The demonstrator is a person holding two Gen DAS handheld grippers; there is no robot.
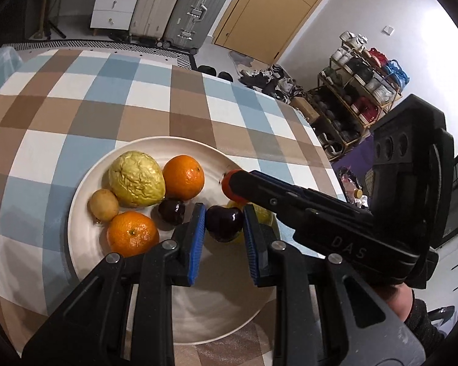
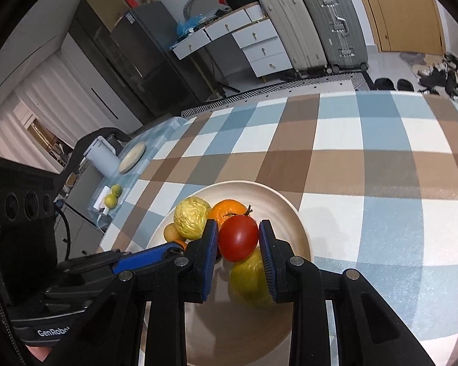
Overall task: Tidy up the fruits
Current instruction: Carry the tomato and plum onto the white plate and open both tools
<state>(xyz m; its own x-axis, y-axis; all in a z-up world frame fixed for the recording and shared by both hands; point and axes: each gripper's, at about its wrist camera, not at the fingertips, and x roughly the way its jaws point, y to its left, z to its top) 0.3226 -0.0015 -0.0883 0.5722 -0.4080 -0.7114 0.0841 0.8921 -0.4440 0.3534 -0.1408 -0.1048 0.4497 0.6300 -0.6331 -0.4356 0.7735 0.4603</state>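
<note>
A beige plate (image 1: 85, 244) on the checked tablecloth holds a wrinkled yellow fruit (image 1: 136, 178), two oranges (image 1: 183, 177) (image 1: 132, 234), a kiwi (image 1: 103, 205), a dark plum (image 1: 172, 211) and a yellow-green fruit (image 2: 248, 283). My left gripper (image 1: 224, 228) is shut on a second dark plum (image 1: 224, 224) over the plate. My right gripper (image 2: 238, 239) is shut on a red tomato (image 2: 238, 238) just above the yellow-green fruit; it reaches into the left wrist view (image 1: 233, 187) from the right.
The checked tablecloth (image 1: 137, 100) stretches far and left of the plate. A side surface at the left of the right wrist view carries two limes (image 2: 113, 196), a round wooden board (image 2: 132, 157) and a white appliance (image 2: 102, 158). Suitcases, drawers and a shoe rack stand beyond.
</note>
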